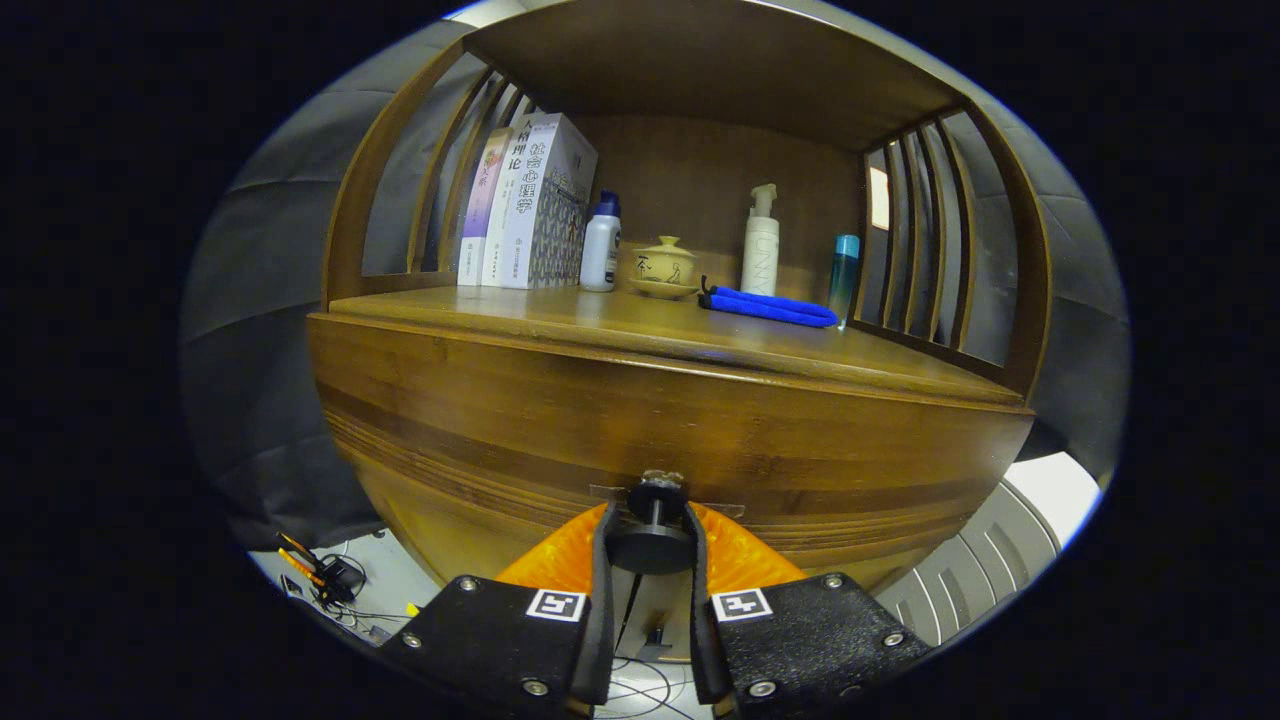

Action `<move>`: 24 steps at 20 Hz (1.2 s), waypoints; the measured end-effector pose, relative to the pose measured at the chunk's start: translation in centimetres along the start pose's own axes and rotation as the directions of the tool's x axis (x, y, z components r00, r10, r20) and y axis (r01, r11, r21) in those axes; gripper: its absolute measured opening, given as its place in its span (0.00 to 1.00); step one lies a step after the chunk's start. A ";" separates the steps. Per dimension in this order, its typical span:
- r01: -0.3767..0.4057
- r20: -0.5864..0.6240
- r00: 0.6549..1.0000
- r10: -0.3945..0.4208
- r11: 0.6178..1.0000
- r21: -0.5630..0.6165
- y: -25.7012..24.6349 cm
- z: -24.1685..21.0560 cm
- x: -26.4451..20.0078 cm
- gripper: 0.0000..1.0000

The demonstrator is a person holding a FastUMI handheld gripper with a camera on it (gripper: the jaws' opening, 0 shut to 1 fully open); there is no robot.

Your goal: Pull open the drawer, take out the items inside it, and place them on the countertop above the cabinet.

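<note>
A wooden cabinet fills the scene ahead of me, with its drawer front (pixel 620 440) right before my fingers and looking closed. A dark round knob (pixel 652 545) on a short stem sticks out of the drawer front. My gripper (pixel 650 520) has both fingers pressed against the sides of that knob. Above the drawer lies the wooden countertop (pixel 560 315), inside an open shelf niche with slatted sides. The drawer's contents are hidden.
On the countertop stand three books (pixel 525 205), a small white bottle (pixel 601 248), a lidded tea bowl (pixel 664 266), a tall white pump bottle (pixel 760 245), a folded blue cloth (pixel 770 305) and a teal-capped bottle (pixel 845 268). Cables and a tool (pixel 325 575) lie on the floor.
</note>
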State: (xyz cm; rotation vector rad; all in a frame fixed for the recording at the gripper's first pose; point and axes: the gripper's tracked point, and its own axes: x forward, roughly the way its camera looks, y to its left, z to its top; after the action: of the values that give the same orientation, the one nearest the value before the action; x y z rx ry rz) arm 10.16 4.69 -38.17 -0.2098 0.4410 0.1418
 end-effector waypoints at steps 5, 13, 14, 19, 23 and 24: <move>0.005 -0.021 1.000 -0.005 1.000 0.009 0.1 -0.8 -2.9 0.32; -0.002 -0.039 0.999 0.004 0.999 0.035 0.4 -2.0 -7.6 0.32; 0.002 -0.035 0.999 -0.001 1.000 0.025 0.4 -2.1 -8.0 0.32; 0.000 -0.033 0.999 -0.001 1.000 -0.027 0.8 -3.0 -10.1 0.33; -0.008 -0.029 1.000 0.008 1.000 -0.022 1.0 -3.3 -11.5 0.32; -0.004 -0.029 1.000 0.003 0.999 -0.032 0.9 -3.4 -12.0 0.32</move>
State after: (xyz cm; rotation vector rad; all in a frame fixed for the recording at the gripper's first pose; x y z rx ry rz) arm -2.14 3.69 -36.13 -0.2431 0.4681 0.1492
